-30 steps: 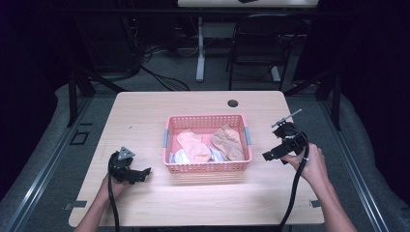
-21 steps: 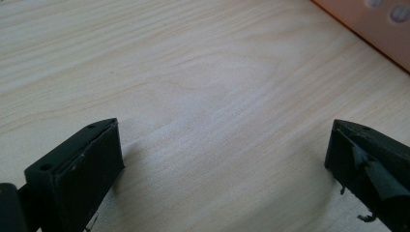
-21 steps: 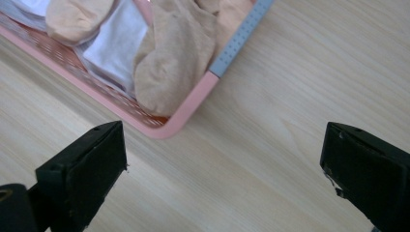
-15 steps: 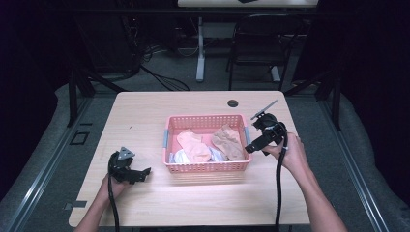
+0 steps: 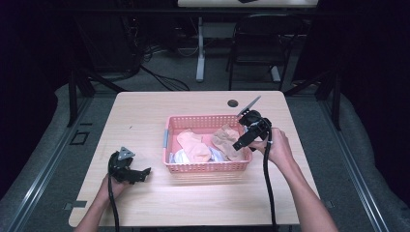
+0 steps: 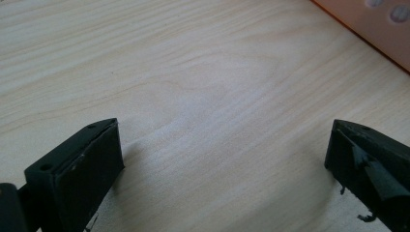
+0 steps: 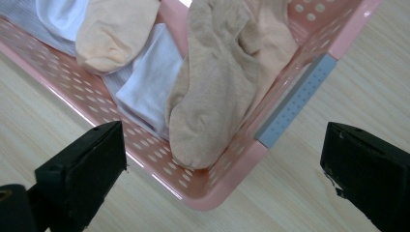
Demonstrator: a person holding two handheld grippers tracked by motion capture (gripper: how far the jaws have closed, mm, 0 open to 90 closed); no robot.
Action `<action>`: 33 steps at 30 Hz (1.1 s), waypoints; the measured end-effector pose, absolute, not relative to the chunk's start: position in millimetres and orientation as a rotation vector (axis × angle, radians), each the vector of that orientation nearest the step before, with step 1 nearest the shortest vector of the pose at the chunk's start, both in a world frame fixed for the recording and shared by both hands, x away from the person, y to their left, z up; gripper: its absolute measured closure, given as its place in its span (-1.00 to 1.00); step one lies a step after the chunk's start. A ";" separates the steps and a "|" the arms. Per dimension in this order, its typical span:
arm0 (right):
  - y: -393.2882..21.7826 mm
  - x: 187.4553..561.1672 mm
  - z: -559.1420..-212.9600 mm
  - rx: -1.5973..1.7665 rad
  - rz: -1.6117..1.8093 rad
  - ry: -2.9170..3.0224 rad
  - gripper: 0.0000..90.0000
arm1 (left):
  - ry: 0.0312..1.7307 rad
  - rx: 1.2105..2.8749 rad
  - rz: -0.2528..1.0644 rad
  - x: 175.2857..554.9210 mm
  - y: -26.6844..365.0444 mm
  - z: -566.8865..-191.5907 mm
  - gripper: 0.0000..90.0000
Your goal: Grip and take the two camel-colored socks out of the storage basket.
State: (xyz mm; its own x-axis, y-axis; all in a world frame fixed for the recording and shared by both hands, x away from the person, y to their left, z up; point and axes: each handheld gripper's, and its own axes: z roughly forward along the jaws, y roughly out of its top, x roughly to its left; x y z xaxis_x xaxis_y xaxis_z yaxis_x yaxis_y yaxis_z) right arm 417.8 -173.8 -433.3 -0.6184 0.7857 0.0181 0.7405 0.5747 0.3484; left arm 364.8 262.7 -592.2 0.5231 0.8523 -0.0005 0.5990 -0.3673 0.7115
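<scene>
basket [image 5: 208, 167]: pink plastic, perforated walls, grey handles at both short ends, standing flat in the middle of the counter | tan sock [image 7: 217, 92]: limp, lying at the basket's right end against the wall | peach sock [image 7: 113, 31] and white socks [image 7: 150, 79]: crumpled just beside it

**Open black jaws over bare wood**

The left gripper [image 6: 225, 159] is being held low over the pale, wood-grained table top [image 6: 203, 82], with its two black jaws being kept wide apart and nothing being gripped between them. A soft shadow is being cast on the wood beside the jaw at the left. A corner of the pink perforated plastic basket [image 6: 382, 29] is being shown at the upper right edge.
</scene>
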 end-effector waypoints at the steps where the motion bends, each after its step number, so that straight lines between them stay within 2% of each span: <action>1: -170.3 420.9 -436.2 1.299 0.481 2.674 -0.97 | 1.175 2.099 0.491 364.8 262.7 -592.2 -1.00; 8: -160.0 430.8 -446.5 1.304 0.429 2.717 -0.97 | 1.170 2.103 0.492 365.1 263.0 -592.1 -1.00; 14: -147.2 439.1 -460.4 1.303 0.368 2.764 -0.75 | 1.169 2.103 0.492 365.1 262.9 -592.1 -1.00; 17: -138.9 445.6 -472.1 1.307 0.308 2.787 -0.49 | 1.172 2.100 0.491 365.0 262.8 -592.2 -1.00; 19: -136.8 447.0 -476.1 1.314 0.296 2.791 -0.44 | 1.169 2.103 0.492 365.1 263.0 -592.1 -1.00; 20: -134.4 451.2 -483.4 1.330 0.276 2.795 -0.28 | 1.169 2.103 0.492 365.1 263.0 -592.1 -1.00; 22: -134.1 452.7 -485.7 1.328 0.261 2.797 -0.24 | 1.169 2.103 0.492 365.1 263.0 -592.1 -1.00; 25: -131.1 457.6 -498.7 1.367 0.231 2.782 0.00 | 1.169 2.103 0.490 365.2 263.0 -592.1 -1.00; 26: -131.1 457.6 -498.7 1.367 0.231 2.782 0.00 | 1.169 2.103 0.490 365.2 263.0 -592.1 -1.00; 27: -130.6 459.9 -502.6 1.370 0.183 2.798 0.13 | 1.171 2.101 0.490 365.1 262.9 -592.2 -1.00; 28: -130.6 459.9 -502.6 1.370 0.183 2.798 0.13 | 1.171 2.101 0.490 365.1 262.9 -592.2 -1.00; 29: -130.5 461.3 -504.9 1.365 0.152 2.803 0.35 | 1.168 2.103 0.491 365.2 263.0 -592.1 -1.00; 33: -130.5 460.4 -506.2 1.390 0.157 2.770 0.71 | 1.171 2.101 0.489 365.1 262.8 -592.2 -1.00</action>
